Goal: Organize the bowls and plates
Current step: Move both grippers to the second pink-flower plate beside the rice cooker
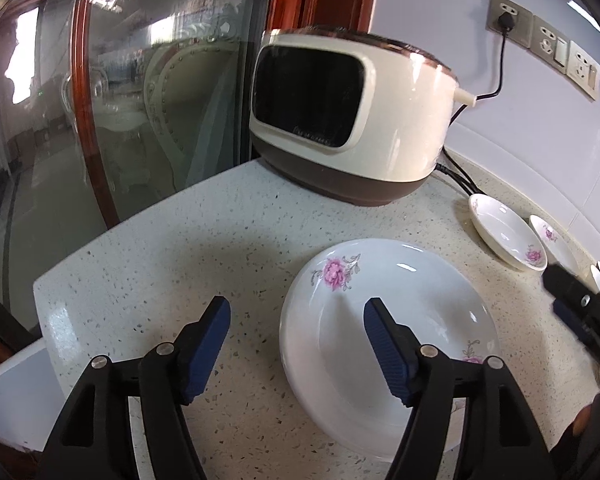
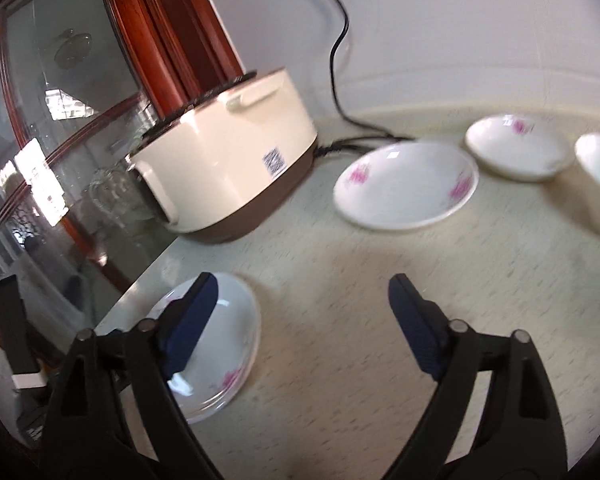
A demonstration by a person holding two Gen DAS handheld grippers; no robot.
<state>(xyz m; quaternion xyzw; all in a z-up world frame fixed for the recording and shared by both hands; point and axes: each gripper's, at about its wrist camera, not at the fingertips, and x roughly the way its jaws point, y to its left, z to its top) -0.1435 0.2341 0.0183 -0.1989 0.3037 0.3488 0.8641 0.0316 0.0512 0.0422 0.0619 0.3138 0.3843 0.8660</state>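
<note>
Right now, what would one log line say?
left gripper: open, empty | right gripper: open, empty | large white flowered plate: on speckled counter

Big plate: glossy white glazed ceramic w/ pink flower print; small dishes same glaze. Countertop: speckled stone-look, smooth, slight sheen. Rice cooker: shiny cream plastic, matt brown base. Gripper pads: ribbed blue rubber, arms matt black plastic. Door frame: polished red-brown wood, glass panes.

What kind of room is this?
Probably a home kitchen: a rice cooker plugged into wall sockets sits on a speckled countertop with flowered plates.
</note>
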